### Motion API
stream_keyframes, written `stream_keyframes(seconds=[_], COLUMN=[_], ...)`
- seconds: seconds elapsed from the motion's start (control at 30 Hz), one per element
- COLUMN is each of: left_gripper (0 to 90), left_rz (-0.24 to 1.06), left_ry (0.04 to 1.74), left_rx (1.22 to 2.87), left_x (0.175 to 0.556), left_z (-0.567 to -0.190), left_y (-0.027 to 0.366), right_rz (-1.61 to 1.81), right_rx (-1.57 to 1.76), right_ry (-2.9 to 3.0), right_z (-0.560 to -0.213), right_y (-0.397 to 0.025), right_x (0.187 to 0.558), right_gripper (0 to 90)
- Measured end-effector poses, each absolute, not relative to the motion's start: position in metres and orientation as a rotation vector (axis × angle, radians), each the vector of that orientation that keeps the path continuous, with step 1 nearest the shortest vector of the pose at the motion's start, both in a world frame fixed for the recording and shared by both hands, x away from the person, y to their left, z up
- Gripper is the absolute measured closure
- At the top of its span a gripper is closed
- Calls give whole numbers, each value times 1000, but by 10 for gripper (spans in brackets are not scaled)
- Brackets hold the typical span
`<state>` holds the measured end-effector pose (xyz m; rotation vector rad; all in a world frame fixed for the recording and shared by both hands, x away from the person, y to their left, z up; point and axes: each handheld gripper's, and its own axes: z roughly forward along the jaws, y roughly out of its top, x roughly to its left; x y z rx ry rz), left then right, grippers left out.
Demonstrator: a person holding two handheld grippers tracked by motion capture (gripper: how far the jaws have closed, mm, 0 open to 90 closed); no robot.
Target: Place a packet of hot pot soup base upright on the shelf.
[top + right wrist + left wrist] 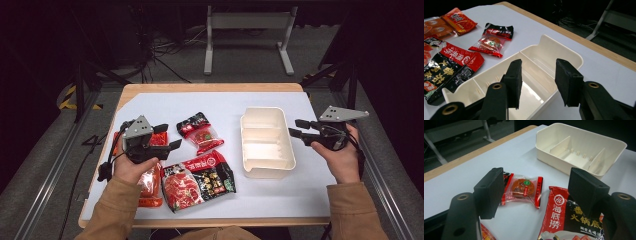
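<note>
**Mia:** What is the left gripper [167,136] doing?

**Ben:** Its jaws are wide apart. It holds nothing. It hangs just over the packets.

**Mia:** What is closest to it?

**Ben:** The small packet [522,189]. In the left gripper view it lies flat on the white mat [165,105], right in front, between the two jaws and a bit past them. It is see-through with red ends and a round orange thing inside. It sits closer to the left jaw and that jaw hides its edge. I cannot tell if they touch.

**Mia:** And a bit further out?

**Ben:** The big packet [571,220] is just under the right jaw. It is red and black with big letters. It lies right beside the small one. Past both, the cream box [579,150] stands well apart from this gripper. It has walls inside that cut it into parts.

**Mia:** What about the right gripper [296,128]?

**Ben:** Its jaws are apart too, with nothing in them. In the right gripper view they hang over the near edge of the cream box [544,62]. In the high view its tips are just beside the box's right wall.

**Mia:** Anything else?

**Ben:** An orange packet [149,182] lies under the left hand [131,167].
</note>
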<state>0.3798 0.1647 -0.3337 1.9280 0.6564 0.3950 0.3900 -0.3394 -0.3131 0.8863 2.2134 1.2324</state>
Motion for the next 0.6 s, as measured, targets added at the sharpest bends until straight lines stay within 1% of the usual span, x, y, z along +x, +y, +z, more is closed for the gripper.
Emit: stream_keyframes(seconds=[0.23,0.27,0.3,0.33,0.47,0.53,0.6], left_gripper=[289,296,344,344,340,338,336], left_rz=[390,384,380,382,393,377,364], left_ry=[631,630,624,611,587,586,583], left_rx=[1939,1937,1948,1950,1962,1968,1968], left_x=[383,385,387,389,390,392,394], left_z=[-330,-328,-327,-325,-324,-325,-324], left_y=[151,148,145,142,130,126,123], right_rz=[1278,1276,1276,1282,1298,1299,1287], right_rx=[861,846,832,829,828,843,857], right_ry=[2169,2162,2160,2158,2164,2153,2150], right_z=[-313,-313,-313,-313,-313,-313,-313], right_y=[-341,-341,-341,-341,-343,-343,-343], right_x=[388,388,388,388,390,390,390], right_gripper=[582,586,586,584,565,521,509])
